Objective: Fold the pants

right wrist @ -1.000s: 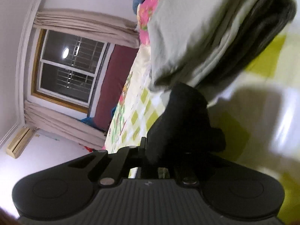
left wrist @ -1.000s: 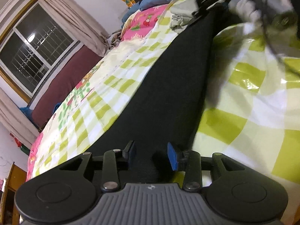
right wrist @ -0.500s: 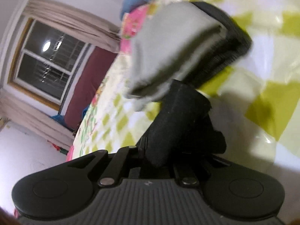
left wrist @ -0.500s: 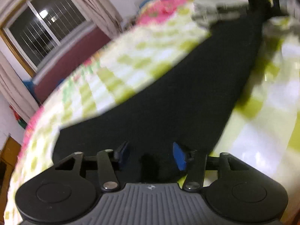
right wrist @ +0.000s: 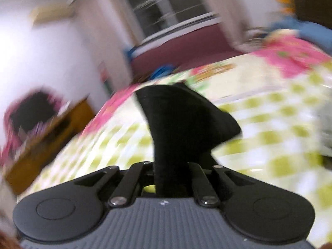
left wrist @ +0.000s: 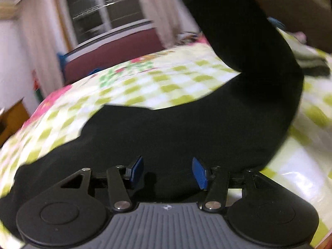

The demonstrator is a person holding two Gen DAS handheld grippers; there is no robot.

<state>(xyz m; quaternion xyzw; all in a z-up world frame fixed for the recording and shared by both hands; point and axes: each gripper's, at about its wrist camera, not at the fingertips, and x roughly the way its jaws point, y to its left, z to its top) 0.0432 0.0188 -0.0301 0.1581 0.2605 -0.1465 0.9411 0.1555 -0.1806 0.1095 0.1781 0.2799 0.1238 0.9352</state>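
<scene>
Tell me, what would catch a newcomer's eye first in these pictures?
The black pants dominate: a long dark band curving across the green-checked bedspread and rising toward the top of the left view. The right gripper is clamped on a bunch of that black cloth, while the left gripper sits open, blue pads apart, over the fabric.

L hand-held gripper (left wrist: 167,171) fingers apart over black pants (left wrist: 186,128) on checkered bedsheet (left wrist: 145,87).

You see both views smeared by motion blur, worst in the right wrist view. A ceiling lamp reflects in the dark window (left wrist: 108,10), and glare sits on the glossy bed cover (left wrist: 294,172). The black pants (left wrist: 186,128) read as flat, detailless shadow. Fisheye distortion bends the edges.
</scene>
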